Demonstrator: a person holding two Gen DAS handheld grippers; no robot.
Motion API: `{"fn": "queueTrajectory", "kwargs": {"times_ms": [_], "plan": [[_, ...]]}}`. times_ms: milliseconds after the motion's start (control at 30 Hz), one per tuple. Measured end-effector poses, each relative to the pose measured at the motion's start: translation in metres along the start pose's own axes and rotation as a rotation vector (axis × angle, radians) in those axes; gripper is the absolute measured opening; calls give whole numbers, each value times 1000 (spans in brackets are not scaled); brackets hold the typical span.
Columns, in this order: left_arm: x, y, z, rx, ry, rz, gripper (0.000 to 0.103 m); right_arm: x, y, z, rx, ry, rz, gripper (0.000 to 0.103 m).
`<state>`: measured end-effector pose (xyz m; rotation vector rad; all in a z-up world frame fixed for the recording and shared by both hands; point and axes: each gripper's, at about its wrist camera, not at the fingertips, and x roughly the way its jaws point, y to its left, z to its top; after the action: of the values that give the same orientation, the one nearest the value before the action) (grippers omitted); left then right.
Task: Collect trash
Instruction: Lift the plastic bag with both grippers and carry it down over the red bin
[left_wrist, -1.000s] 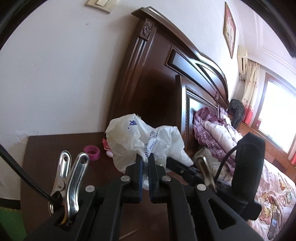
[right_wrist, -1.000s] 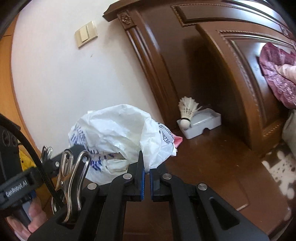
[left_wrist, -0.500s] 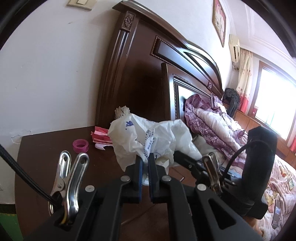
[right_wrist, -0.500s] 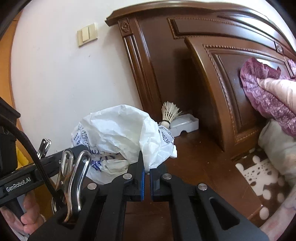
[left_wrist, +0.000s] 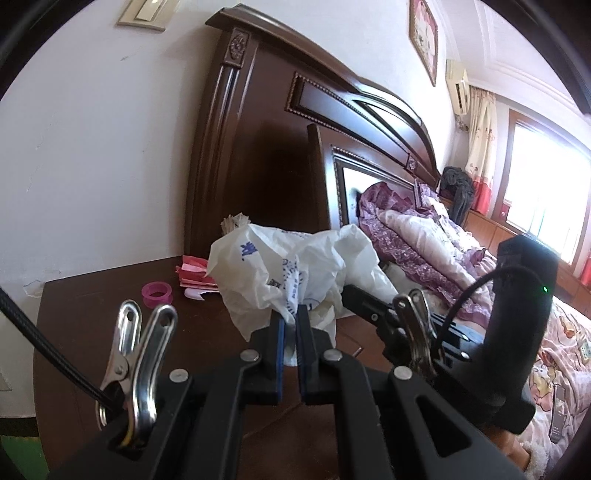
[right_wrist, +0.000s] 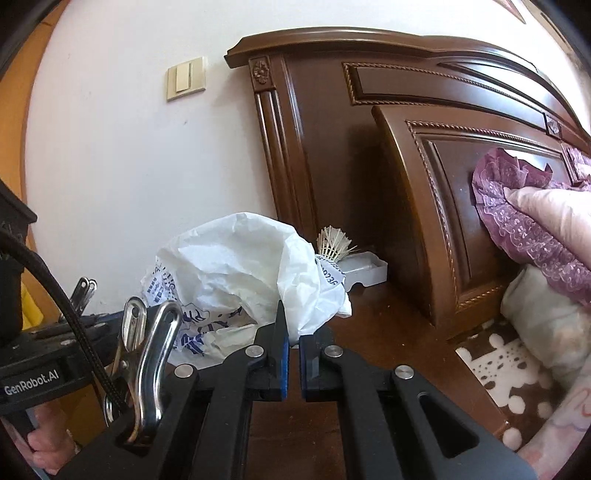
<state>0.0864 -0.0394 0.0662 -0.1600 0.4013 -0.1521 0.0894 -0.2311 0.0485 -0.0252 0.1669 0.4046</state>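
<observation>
White and crumpled, a plastic bag (left_wrist: 295, 273) printed in blue sits on the dark wooden tabletop (left_wrist: 92, 325) beside a carved headboard (right_wrist: 424, 122); what it holds cannot be seen. The left hand-held gripper (left_wrist: 290, 321) has its jaws pressed together on a twisted fold of the bag, and the right hand-held gripper (right_wrist: 294, 332) likewise pinches the bag's near edge. Behind the bag a shallow white tray (right_wrist: 365, 271) carries a feathered shuttlecock (right_wrist: 334, 243). A pink ring (left_wrist: 156, 294) and folded red paper (left_wrist: 194, 271) lie on the tabletop near the wall.
</observation>
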Motion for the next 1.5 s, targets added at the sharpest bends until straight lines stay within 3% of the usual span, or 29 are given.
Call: {"fn": "queueTrajectory", "kwargs": {"times_ms": [200, 400, 533, 600, 700, 833, 1067, 1500], "plan": [[0, -7, -5, 13, 11, -19, 5, -4, -12, -1, 65, 18, 18, 4], [1, -12, -9, 24, 26, -21, 5, -10, -10, -8, 14, 3, 11, 4], [0, -14, -10, 29, 31, -29, 5, -10, -13, -13, 31, 50, 69, 4], [0, -17, -11, 33, 33, -38, 5, -13, -13, -17, 23, 43, 31, 4], [-2, -22, -15, 50, 36, -38, 5, -18, -16, -20, 51, 34, 50, 4], [1, -28, -25, 73, 76, -49, 6, -22, -21, -23, 52, 103, 55, 4], [10, -50, -50, 154, 155, -90, 6, -46, -34, -38, 44, 105, -4, 4], [29, -74, -75, 179, 251, -156, 6, -76, -61, -60, 91, 165, -27, 4]]}}
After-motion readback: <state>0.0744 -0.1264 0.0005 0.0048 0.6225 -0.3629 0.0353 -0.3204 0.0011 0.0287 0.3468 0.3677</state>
